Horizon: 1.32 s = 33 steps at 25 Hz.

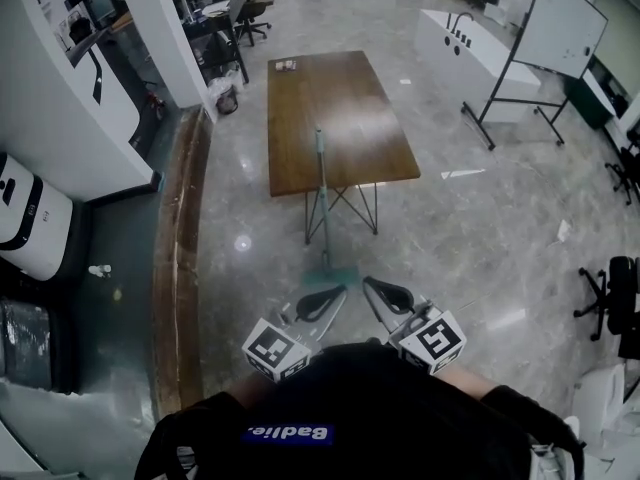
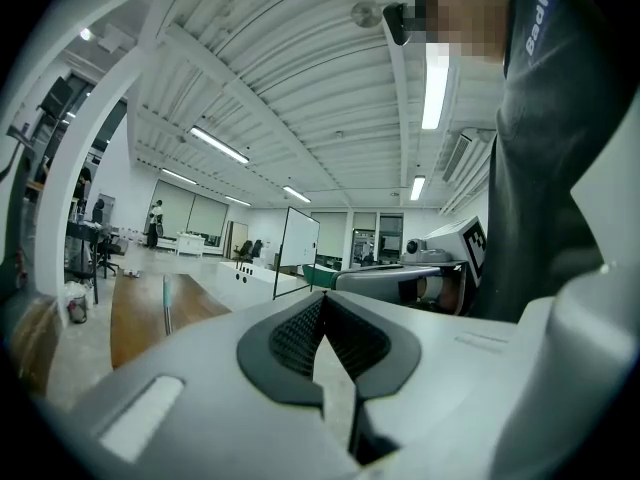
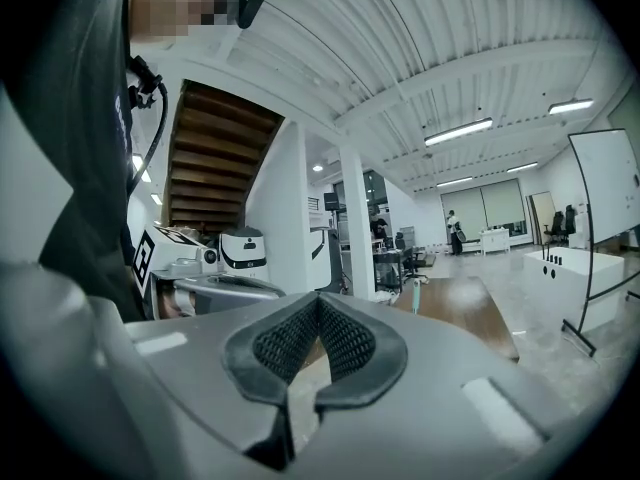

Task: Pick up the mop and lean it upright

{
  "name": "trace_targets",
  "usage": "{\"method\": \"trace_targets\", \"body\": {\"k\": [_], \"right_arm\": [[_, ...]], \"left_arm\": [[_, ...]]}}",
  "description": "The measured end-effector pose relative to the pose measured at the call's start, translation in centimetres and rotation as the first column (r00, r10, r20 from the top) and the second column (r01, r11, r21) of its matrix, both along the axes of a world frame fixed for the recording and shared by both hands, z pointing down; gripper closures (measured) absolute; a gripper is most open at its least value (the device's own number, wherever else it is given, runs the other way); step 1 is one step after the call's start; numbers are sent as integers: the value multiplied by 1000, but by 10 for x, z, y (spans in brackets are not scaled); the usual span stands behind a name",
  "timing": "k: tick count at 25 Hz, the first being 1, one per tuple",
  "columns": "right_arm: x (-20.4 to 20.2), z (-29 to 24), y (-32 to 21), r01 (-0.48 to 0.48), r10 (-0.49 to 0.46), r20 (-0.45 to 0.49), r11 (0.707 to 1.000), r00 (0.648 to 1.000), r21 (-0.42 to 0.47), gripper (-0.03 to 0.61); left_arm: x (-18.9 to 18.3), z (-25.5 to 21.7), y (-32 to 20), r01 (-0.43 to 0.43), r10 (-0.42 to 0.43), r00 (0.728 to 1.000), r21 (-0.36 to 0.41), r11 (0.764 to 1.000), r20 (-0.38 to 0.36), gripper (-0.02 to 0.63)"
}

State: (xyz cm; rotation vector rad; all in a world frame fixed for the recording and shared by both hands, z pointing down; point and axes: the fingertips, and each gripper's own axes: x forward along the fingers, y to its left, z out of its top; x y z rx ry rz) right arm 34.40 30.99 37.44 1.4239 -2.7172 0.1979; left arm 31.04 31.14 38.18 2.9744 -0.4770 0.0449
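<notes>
Left gripper view shows the left gripper (image 2: 322, 313) pinched together on nothing; the right gripper (image 3: 318, 313) is likewise closed and empty. The mop (image 1: 324, 208) leans upright against the wooden worktop's (image 1: 330, 98) near edge. The leaning looks done; next, only check that it stays.
</notes>
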Motion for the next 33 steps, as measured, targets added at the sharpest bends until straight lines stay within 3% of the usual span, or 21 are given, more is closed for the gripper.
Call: {"method": "trace_targets", "body": {"k": [16, 33], "right_arm": [[-30, 5, -2, 58, -58, -13, 998, 998, 1, 575], [-29, 4, -9, 70, -70, -6, 998, 998, 1, 575]], "left_arm": [[-23, 2, -2, 51, -51, 999, 18, 999, 8, 594], [-21, 1, -8, 63, -63, 998, 10, 998, 21, 594]]}}
